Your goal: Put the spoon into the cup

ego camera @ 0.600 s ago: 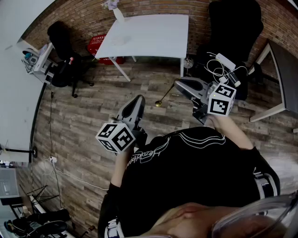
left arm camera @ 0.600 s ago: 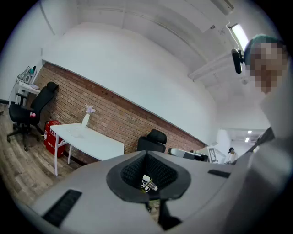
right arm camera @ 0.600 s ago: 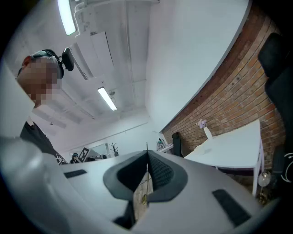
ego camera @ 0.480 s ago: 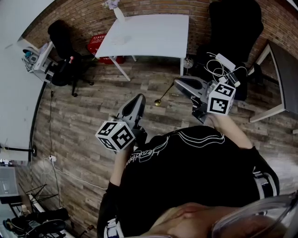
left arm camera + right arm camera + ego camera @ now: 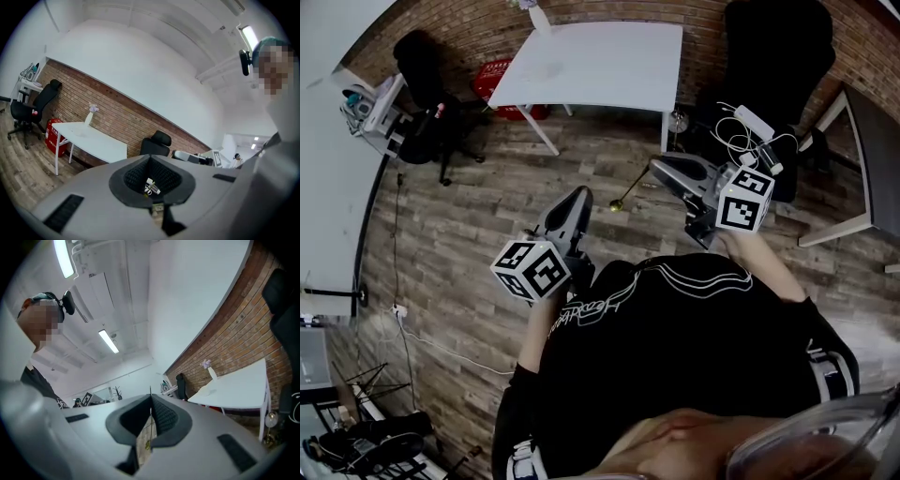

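Gripping a gold spoon (image 5: 625, 194) in the right tool (image 5: 660, 170), jaws pinched shut on the thin handle with no gap at the tips. Spoon hanging off the tool tip, bowl end lowest, in the air over the wood floor (image 5: 478, 234) and touching nothing else.

Same in the right gripper view: right tool (image 5: 151, 398) closed, handle end poking up past the tips, gold of the spoon (image 5: 147, 445) showing low through the slot between the pads.

Holding the left tool (image 5: 577, 197) down and left of the spoon, apart from it. Left gripper view: the 2 jaws of the left tool (image 5: 150, 158) met at the tips, nothing clamped between the pads.

Beyond both tools: a white tabletop (image 5: 609, 66) against the brick wall (image 5: 487, 28), a small vase (image 5: 538, 19) at its far corner. Right of it, 1 black office chair (image 5: 773, 56), with a white power strip (image 5: 754, 124) and cables by it.
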The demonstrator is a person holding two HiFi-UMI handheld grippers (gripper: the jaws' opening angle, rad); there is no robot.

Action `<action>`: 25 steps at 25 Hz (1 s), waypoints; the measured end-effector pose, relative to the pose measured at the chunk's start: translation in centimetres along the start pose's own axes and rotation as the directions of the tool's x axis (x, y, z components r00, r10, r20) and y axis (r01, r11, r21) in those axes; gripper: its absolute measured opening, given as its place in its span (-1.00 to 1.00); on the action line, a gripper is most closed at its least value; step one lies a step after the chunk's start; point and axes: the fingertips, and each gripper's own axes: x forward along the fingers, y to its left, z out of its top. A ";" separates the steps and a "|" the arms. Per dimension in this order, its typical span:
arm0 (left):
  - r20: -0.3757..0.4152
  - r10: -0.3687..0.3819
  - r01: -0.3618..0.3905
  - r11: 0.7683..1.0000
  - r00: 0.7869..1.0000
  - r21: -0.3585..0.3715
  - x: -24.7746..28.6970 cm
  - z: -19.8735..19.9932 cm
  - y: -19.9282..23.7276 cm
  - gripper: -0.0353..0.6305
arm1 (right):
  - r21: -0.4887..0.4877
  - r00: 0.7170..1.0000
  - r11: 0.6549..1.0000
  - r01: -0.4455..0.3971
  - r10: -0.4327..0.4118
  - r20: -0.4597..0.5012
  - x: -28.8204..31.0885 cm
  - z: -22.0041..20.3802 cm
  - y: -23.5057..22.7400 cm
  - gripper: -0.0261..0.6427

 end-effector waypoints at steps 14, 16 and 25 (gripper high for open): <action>-0.028 0.010 -0.011 1.000 1.000 -0.029 2.8 0.3 4.2 -0.87 | 0.067 1.000 0.998 0.003 -0.002 -0.013 3.3 -0.9 -4.3 -0.92; -0.031 0.013 -0.014 0.999 0.999 -0.039 3.4 0.5 5.6 -0.87 | 0.073 1.000 0.997 0.011 -0.009 -0.019 4.3 -1.0 -5.5 -0.92; -0.045 0.005 -0.008 0.998 0.999 -0.068 7.1 2.7 13.3 -0.87 | 0.104 0.999 0.994 0.036 -0.032 -0.043 11.0 -1.2 -11.5 -0.92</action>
